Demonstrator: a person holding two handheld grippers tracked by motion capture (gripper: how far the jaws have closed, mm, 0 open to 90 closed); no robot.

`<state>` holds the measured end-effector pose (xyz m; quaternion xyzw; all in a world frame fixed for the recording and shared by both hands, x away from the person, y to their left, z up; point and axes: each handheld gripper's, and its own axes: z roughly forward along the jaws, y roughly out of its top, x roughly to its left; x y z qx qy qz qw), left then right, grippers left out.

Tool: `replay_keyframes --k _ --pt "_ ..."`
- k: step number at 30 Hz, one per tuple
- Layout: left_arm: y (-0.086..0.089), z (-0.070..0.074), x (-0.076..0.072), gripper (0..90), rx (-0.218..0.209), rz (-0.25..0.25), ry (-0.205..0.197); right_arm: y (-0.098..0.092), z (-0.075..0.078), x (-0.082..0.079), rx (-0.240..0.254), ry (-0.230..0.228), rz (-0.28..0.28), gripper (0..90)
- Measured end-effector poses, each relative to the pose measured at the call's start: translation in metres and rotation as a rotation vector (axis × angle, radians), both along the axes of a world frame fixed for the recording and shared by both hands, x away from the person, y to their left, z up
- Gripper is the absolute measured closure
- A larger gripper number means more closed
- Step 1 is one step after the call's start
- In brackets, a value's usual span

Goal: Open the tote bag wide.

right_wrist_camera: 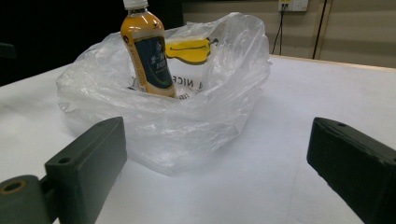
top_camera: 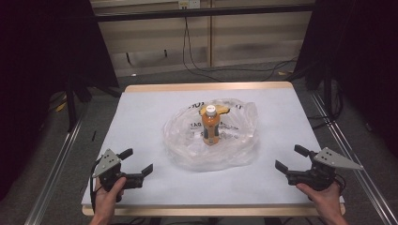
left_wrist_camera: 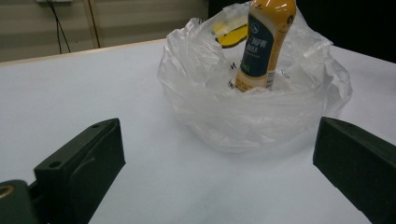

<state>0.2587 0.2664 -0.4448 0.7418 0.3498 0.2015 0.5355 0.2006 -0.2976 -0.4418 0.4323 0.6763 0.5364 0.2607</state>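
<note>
Bottle: stands upright inside the plastic bag, near the table's centre; orange liquid, dark label, white cap.
Plastic bag: clear, crumpled, mouth open upward, walls slumped around the bottle's lower half; printed lettering on its far wall.
Yellow item: lies in the bag behind the bottle; possibly a banana, but the film blurs it.
Table: white top, bare around the bag.
Left gripper: released, jaws spread wide, holding nothing; rests at the near left edge, well apart from the bag.
Right gripper: released, jaws spread wide, empty; rests at the near right edge, well apart from the bag.
Step in hand: judged as the start position, before any approach.
Next move: likely one gripper pins the bag rim while the other closes on the bottle's neck.
</note>
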Motion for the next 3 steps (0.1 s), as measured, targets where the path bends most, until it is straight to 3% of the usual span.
replay_keyframes --k 1,3 --pt "0.0024 -0.0011 -0.0015 2.2 -0.004 0.007 -0.008 0.0005 -0.0002 -0.0006 -0.020 -0.005 -0.004 3.2" --pt "0.0041 -0.0045 -0.0033 2.5 -0.004 0.019 0.006 0.0005 -0.0004 -0.0020 -0.005 -0.003 -0.002 3.8"
